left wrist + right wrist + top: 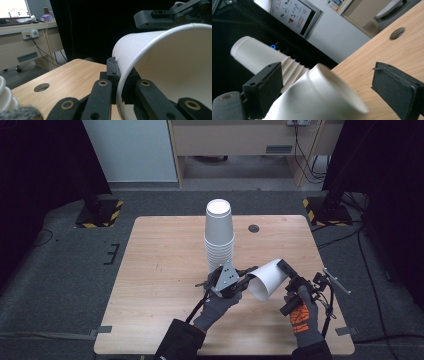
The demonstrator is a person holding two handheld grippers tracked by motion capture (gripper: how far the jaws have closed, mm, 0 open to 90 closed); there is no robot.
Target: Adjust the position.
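Pinching the paper cup's (160, 65) rim, left gripper (119, 82); right gripper (327, 90) seemingly open around it.

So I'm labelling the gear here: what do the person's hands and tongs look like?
Both tongs are black, with flat black jaws on pinned links. The left tongs carry a grey three-cornered plate; a black cable trails from each. The left hand wears a grey glove, the right hand a grey glove with orange markings. Sleeves are dark.

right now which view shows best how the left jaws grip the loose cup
The left gripper view: its jaws pinch the loose cup at the rim wall, one inside, one outside. The high view shows the cup tilted between both grippers. The right gripper view shows its base, between open jaws.
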